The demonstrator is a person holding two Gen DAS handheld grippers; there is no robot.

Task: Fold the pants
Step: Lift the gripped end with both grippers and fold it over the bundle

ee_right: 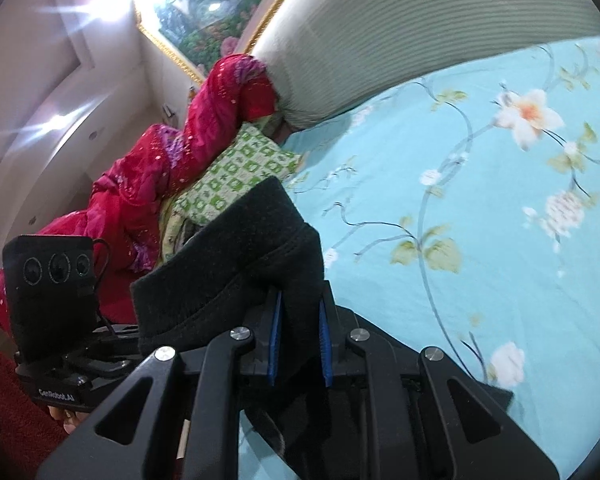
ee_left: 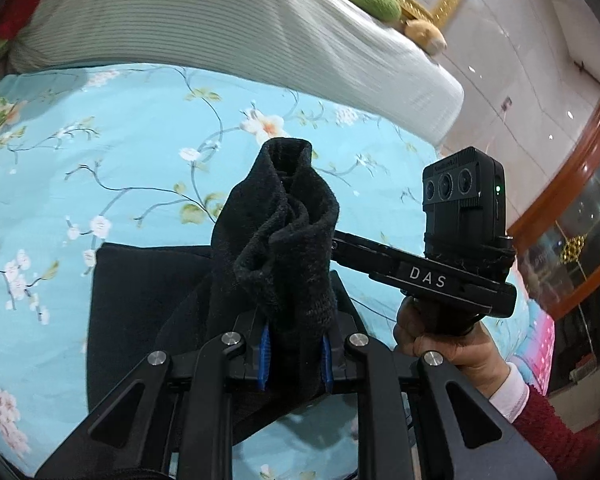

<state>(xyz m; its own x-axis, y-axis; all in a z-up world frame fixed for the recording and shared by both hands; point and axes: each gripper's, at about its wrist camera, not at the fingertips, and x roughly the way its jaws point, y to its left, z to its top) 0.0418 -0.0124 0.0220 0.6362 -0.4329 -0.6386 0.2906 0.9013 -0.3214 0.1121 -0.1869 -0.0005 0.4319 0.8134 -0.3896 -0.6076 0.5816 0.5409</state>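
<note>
Left tool [ee_left: 294, 354] narrow, clamped on a bunched end of the black pants [ee_left: 284, 240]; right tool [ee_right: 300, 340] narrow too, gripping another thick edge of the pants [ee_right: 228, 276]. Both ends lifted, the rest of the garment lying flat on the bed [ee_left: 120, 152] below the left tool. Step in hand, as judged: carrying the lifted end over for a fold. Next: lay it evenly onto the flat part, then release. Pillow [ee_left: 228, 24] beyond.

Black left gripper [ee_left: 294, 356] with blue pads, silver screws; dark-red sleeve [ee_left: 556, 436], white cuff.
</note>
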